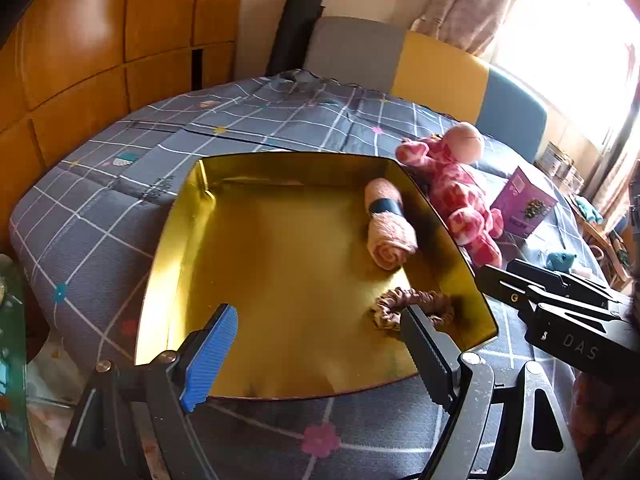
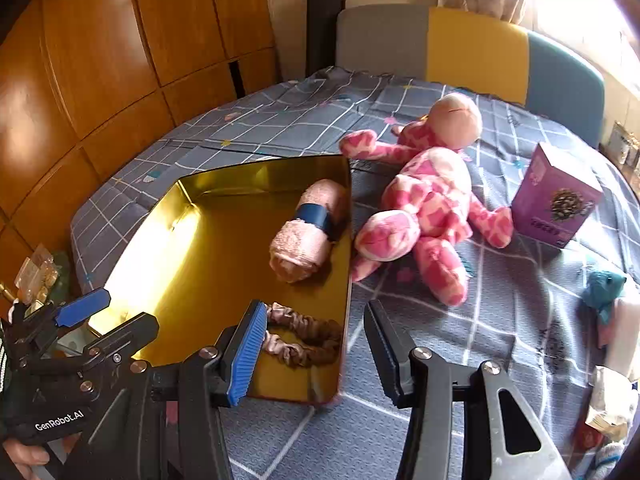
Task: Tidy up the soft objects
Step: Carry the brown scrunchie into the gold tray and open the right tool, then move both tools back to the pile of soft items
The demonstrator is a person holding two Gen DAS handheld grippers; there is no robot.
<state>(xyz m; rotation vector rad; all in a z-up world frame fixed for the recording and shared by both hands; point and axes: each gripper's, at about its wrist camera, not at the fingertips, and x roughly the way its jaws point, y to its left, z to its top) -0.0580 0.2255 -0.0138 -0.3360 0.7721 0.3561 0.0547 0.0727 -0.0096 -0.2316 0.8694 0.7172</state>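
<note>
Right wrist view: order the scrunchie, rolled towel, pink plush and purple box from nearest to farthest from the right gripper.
From the right gripper, both fingers apart:
1. Scrunchie, in the tin's near corner, beside the left finger.
2. Rolled towel, deeper in the tin.
3. Pink plush, on the bedspread right of the tin.
4. Purple box, far right.

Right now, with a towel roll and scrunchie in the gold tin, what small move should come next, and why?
Probably the open right gripper should reach forward to the pink plush toy. It lies on the bedspread just outside the gold tin, which already holds the rolled towel and scrunchie.
</note>
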